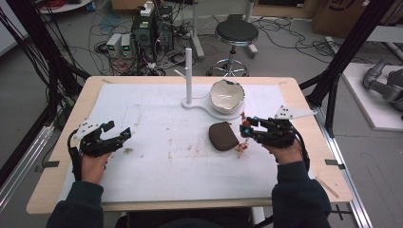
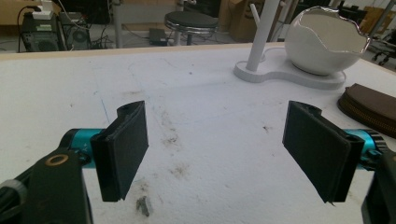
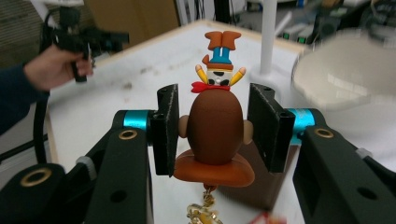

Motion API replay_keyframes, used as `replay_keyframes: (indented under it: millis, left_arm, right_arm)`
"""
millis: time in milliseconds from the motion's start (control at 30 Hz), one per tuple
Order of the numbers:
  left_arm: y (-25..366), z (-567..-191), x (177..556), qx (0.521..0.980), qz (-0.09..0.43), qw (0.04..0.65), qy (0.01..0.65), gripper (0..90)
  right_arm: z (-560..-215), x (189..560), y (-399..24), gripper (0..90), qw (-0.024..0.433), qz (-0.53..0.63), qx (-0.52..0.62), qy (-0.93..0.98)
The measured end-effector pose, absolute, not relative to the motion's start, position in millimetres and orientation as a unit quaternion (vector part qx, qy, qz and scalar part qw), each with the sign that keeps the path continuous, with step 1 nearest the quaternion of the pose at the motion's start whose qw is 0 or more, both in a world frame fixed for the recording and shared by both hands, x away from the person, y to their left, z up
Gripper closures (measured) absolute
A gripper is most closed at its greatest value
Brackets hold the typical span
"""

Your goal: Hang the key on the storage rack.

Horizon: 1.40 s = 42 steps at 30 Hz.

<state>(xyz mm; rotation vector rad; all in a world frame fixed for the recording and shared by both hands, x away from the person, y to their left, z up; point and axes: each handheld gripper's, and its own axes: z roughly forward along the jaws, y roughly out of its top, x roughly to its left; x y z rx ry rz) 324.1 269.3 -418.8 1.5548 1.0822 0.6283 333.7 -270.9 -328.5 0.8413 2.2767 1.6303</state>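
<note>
My right gripper (image 1: pixel 246 127) (image 3: pixel 215 126) is shut on a small cowboy figurine (image 3: pixel 215 130) (image 1: pixel 245 128), its pads pressing the brown head from both sides. The figure points feet-first away from the gripper. Its gold chain and charm (image 1: pixel 241 150) dangle below, just right of a brown zip pouch (image 1: pixel 223 136) (image 2: pixel 369 107) that lies on the white mat. My left gripper (image 1: pixel 119 128) (image 2: pixel 219 149) hovers open over the mat's left side, nothing between its pads (image 2: pixel 123 149).
A white stand with an upright pegged post (image 1: pixel 188 71) (image 2: pixel 261 32) and a cracked-egg bowl (image 1: pixel 227 96) (image 2: pixel 324 39) sits at the mat's far middle. The wooden table edge (image 1: pixel 57 142) frames the mat. A stool (image 1: pixel 236 33) and cables lie beyond the table.
</note>
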Motion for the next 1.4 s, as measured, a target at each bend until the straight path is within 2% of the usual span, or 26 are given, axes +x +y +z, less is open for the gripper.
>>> replay_keyframes:
  millis: [200,567,1133,1400]
  left_arm:
    - [270.4,-419.3,324.4,0.651,0.266,0.542,0.459,22.2]
    - [271.1,-420.6,326.4,0.652,0.264,0.542,0.46,22.2]
    - [272.3,-422.6,329.4,0.65,0.261,0.545,0.461,22.3]
    - [272.5,-422.9,329.9,0.651,0.259,0.545,0.461,22.6]
  right_arm:
    - [-285.9,352.8,-235.5,56.1,0.161,0.575,0.266,0.756]
    - [-259.1,398.6,-172.1,56.0,0.209,0.553,0.255,0.765]
    - [-244.6,476.2,-113.9,55.9,0.191,0.54,0.251,0.78]
    - [-233.2,493.5,-95.0,56.0,0.193,0.536,0.253,0.782]
